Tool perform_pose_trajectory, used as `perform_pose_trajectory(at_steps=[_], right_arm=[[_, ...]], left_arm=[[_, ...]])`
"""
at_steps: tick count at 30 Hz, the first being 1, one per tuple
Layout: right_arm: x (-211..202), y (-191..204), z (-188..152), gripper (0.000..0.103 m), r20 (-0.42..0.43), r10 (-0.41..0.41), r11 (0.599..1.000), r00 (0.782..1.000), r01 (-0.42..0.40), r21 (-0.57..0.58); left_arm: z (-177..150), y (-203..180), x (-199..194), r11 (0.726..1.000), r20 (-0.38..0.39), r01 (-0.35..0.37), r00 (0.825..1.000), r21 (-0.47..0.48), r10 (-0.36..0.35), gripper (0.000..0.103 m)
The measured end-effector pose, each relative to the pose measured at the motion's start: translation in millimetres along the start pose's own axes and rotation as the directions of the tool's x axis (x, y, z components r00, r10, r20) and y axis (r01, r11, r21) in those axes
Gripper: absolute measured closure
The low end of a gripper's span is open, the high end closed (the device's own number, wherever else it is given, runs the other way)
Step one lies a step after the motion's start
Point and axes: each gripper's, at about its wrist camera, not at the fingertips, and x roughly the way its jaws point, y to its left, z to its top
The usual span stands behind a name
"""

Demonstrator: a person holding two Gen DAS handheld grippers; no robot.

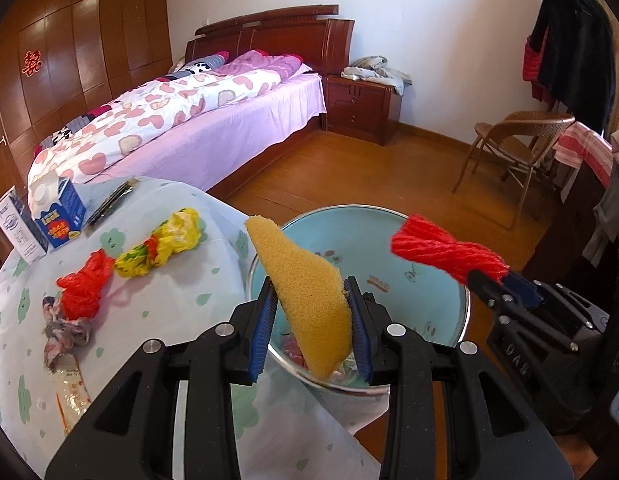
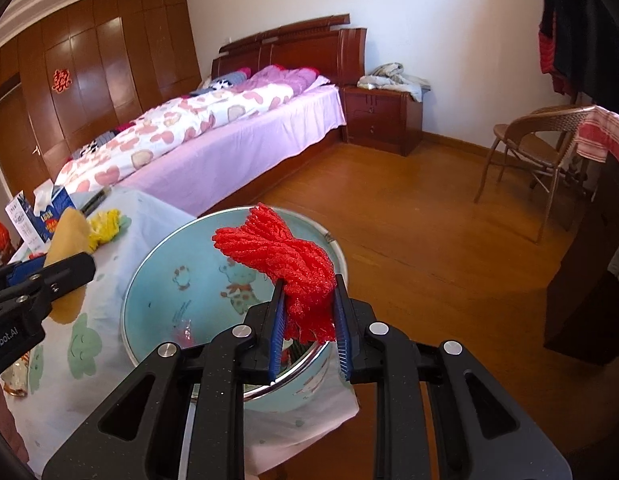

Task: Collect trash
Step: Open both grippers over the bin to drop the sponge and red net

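Big bed [image 1: 213,120] w/ pink heart blanket at the back. Worktop [image 1: 181,280] has a cloth w/ green flowers. Blue bowl [image 1: 441,248] sits at its edge, some trash inside. Left gripper [image 1: 311,320] jaws squeeze a yellow sponge [image 1: 309,300], soft & bumpy, over the bowl. Right gripper [image 2: 309,320] jaws pinch a red yarn bundle [image 2: 285,256], stringy & twisted, above the bowl too.

The left gripper [image 2: 49,276] carries white lettering on its black body, readable in the right wrist view as "nRobot.AI", cut off at the frame's left edge. A red double-happiness sign [image 1: 33,63] hangs on a wooden wardrobe door [image 1: 85,40]. The blue carton [image 1: 63,216] and white leaflet [image 1: 13,228] at the table's far left corner bear print too small to read.
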Motion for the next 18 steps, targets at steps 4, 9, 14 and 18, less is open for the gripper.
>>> perform_pose_trajectory(at_steps=[4,9,14,18], right_arm=[[11.4,1.6,0.2,0.08,-0.02,0.007,1.0,1.0,-0.008,-0.02],[30.5,-0.4,1.6,0.075,-0.068,0.062,0.998,0.996,-0.064,-0.026],[27.3,-0.2,2.3,0.06,-0.043,0.073,0.997,0.996,-0.074,-0.016],[17.0,2.2,1.5,0.058,-0.003,0.059,0.998,0.998,-0.059,-0.017]], left_arm=[[2.9,-0.7,16.8,1.0,-0.025,-0.005,1.0,-0.002,0.005,0.069],[6.4,-0.1,35.4,1.0,-0.064,-0.012,0.998,-0.022,0.01,0.067],[5.9,2.6,41.6,0.999,-0.08,-0.02,0.997,-0.032,0.018,0.06],[5.7,3.8,40.2,0.999,-0.075,-0.035,0.997,-0.033,0.032,0.044]])
